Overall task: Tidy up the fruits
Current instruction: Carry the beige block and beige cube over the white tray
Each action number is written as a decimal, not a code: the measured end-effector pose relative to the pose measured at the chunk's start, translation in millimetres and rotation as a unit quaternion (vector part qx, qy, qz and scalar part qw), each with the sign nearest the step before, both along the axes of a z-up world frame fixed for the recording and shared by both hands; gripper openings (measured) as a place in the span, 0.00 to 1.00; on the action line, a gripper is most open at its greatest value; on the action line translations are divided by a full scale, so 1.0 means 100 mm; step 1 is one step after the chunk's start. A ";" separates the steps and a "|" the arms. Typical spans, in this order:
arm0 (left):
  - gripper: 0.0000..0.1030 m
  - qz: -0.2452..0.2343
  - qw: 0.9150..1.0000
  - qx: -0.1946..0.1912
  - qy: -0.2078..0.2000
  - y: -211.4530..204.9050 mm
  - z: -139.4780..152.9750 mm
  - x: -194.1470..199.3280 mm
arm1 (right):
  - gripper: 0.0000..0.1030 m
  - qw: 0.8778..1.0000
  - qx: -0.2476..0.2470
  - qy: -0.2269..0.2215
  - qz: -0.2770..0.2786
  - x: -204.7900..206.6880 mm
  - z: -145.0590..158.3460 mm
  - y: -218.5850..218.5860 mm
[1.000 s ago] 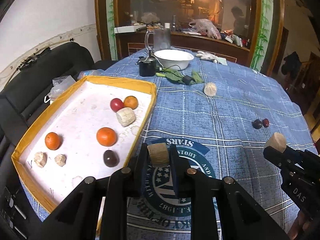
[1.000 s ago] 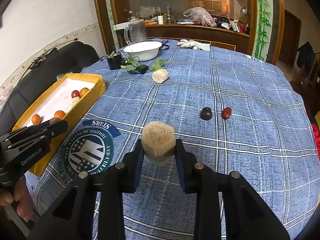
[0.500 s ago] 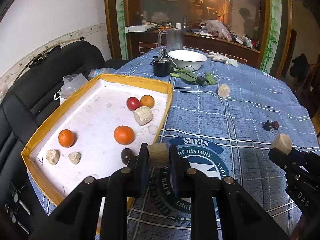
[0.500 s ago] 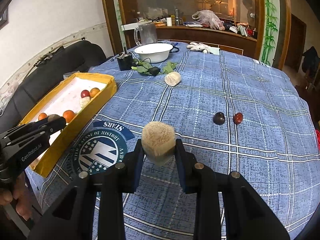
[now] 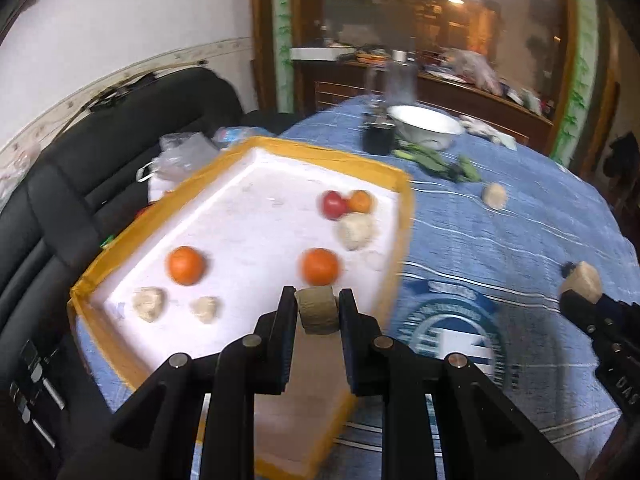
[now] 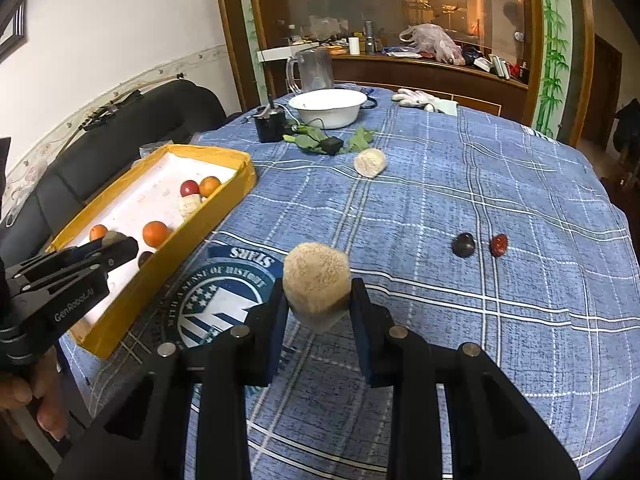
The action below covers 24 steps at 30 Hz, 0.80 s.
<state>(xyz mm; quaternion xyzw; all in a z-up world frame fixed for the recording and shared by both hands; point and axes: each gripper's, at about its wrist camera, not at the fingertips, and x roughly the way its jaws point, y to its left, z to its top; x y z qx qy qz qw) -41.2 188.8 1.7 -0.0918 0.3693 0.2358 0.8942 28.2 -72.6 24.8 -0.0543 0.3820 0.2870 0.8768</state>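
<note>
My left gripper is shut on a small tan fruit and holds it above the near part of the yellow-rimmed white tray. The tray holds oranges, a red fruit and several beige lumps. My right gripper is shut on a rough beige round fruit above the blue tablecloth, right of the tray. A beige fruit, a dark fruit and a red fruit lie loose on the cloth.
A white bowl, a clear jug, a black device, green leaves and white gloves sit at the table's far side. A black sofa lies left of the table.
My left gripper has swung left with its tan fruit, from above the tray's right rim to over the tray. My right gripper has moved a little nearer the tray with its beige fruit.
</note>
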 end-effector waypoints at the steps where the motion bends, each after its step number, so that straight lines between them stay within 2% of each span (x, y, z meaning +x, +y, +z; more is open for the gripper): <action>1: 0.19 0.010 1.000 -0.001 0.000 0.08 0.00 -0.02 | 0.31 1.000 0.000 -0.001 0.004 0.00 0.01 0.04; 6: 0.19 0.063 0.998 -0.005 0.010 0.51 -0.04 -0.06 | 0.32 1.000 0.003 -0.008 0.029 0.00 0.07 0.28; 16: 0.19 0.083 0.996 -0.010 0.033 0.79 -0.17 0.01 | 0.32 0.995 0.012 -0.013 0.100 0.16 0.17 1.14; 24: 0.19 0.103 0.994 -0.009 0.040 0.98 -0.17 0.04 | 0.32 0.990 -0.006 0.012 0.137 0.35 -0.03 1.77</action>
